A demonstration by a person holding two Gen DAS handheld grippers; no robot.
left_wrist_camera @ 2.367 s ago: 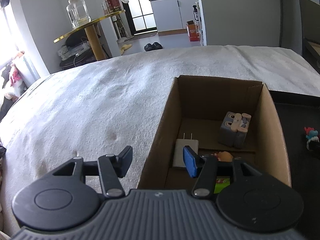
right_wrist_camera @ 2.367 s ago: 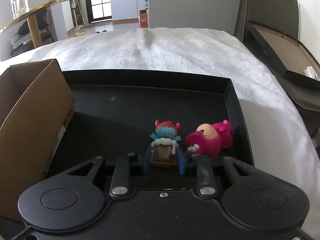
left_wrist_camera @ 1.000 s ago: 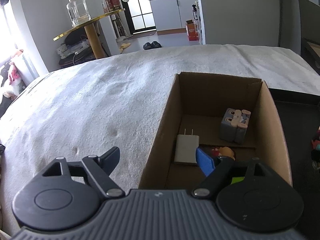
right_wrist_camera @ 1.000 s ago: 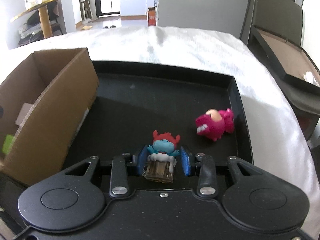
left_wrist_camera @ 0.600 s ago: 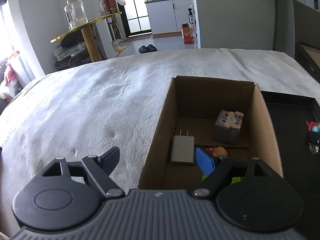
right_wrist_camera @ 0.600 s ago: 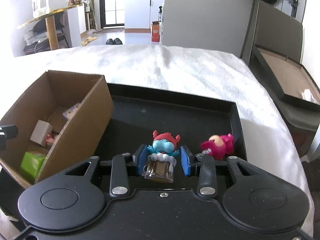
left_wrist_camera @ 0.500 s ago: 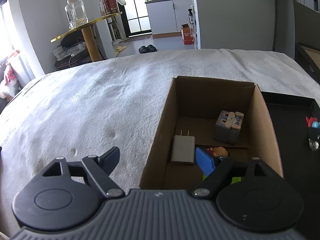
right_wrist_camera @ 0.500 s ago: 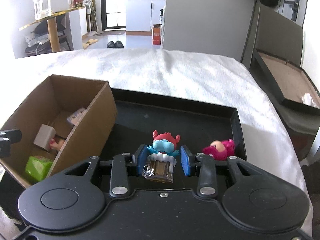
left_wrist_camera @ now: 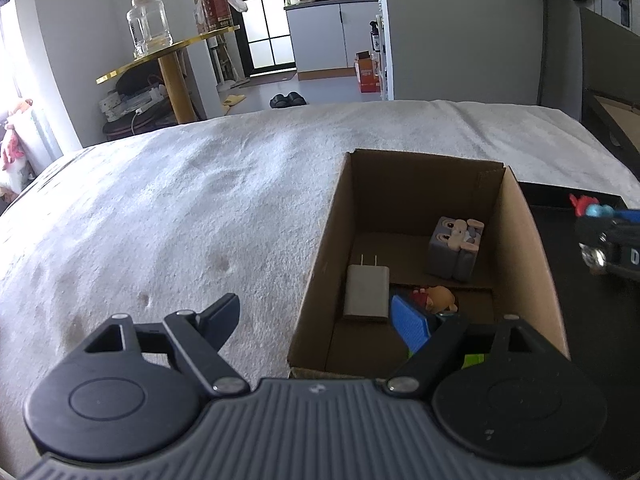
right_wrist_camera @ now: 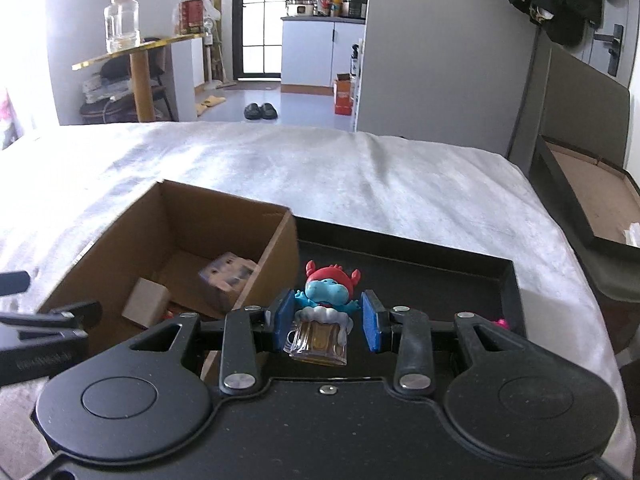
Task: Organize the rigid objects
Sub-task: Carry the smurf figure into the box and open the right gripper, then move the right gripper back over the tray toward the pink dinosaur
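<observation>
1. Counting it up: one cardboard box [left_wrist_camera: 516, 216] with four things I can make out inside. There's one white plug adapter [left_wrist_camera: 367, 291], one grey block toy [left_wrist_camera: 454, 248], one small orange-headed figure [left_wrist_camera: 438, 298] and a bit of something green [left_wrist_camera: 474, 360] mostly hidden behind the left gripper [left_wrist_camera: 320, 320].
2. One blue figurine with a red cap sitting on a beer mug [right_wrist_camera: 322, 316], clamped between the blue pads of the right gripper [right_wrist_camera: 327, 322], up in the air next to the box's right wall.
3. One pink toy [right_wrist_camera: 501, 323], just a sliver of it showing in the black tray [right_wrist_camera: 460, 264].
4. Left gripper's fingers are spread wide apart with nothing in them, one outside the box and one over it.
5. Compared with half a second ago, the right gripper has come up higher and further left, closer to the box, and most of the pink toy has dropped out of sight. The left one hasn't really budged.
6. Everything sits on a white fuzzy blanket [left_wrist_camera: 200, 208]. Behind that, there's a gold round table [left_wrist_camera: 172, 52] with a glass jar [left_wrist_camera: 147, 24], a pair of black slippers [right_wrist_camera: 260, 111] on the floor and white kitchen cabinets [right_wrist_camera: 320, 56] in the back.
</observation>
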